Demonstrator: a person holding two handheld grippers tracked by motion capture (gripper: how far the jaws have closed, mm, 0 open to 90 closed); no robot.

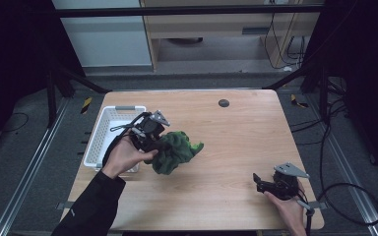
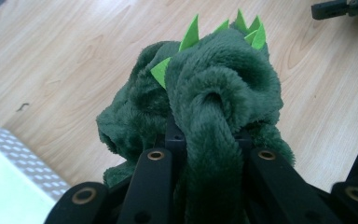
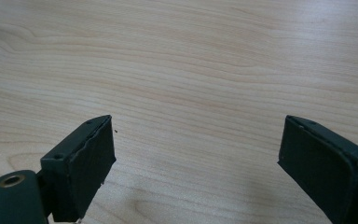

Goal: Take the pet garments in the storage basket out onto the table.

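Note:
A dark green plush toy (image 1: 174, 151) with bright green felt spikes (image 2: 191, 35) hangs above the wooden table (image 1: 236, 132), left of centre. My left gripper (image 1: 153, 140) is shut on it, and in the left gripper view a thick fold of the plush (image 2: 214, 154) bulges up between the two black jaws. My right gripper (image 1: 262, 183) rests near the table's front right corner, held in a hand. Its jaws stand wide apart over bare wood (image 3: 196, 93) with nothing between them.
A white plastic basket (image 1: 107, 135) stands at the table's left edge, just behind the left hand. A small dark round disc (image 1: 223, 103) lies at the back centre. Cables trail on the floor to the right (image 1: 344, 196).

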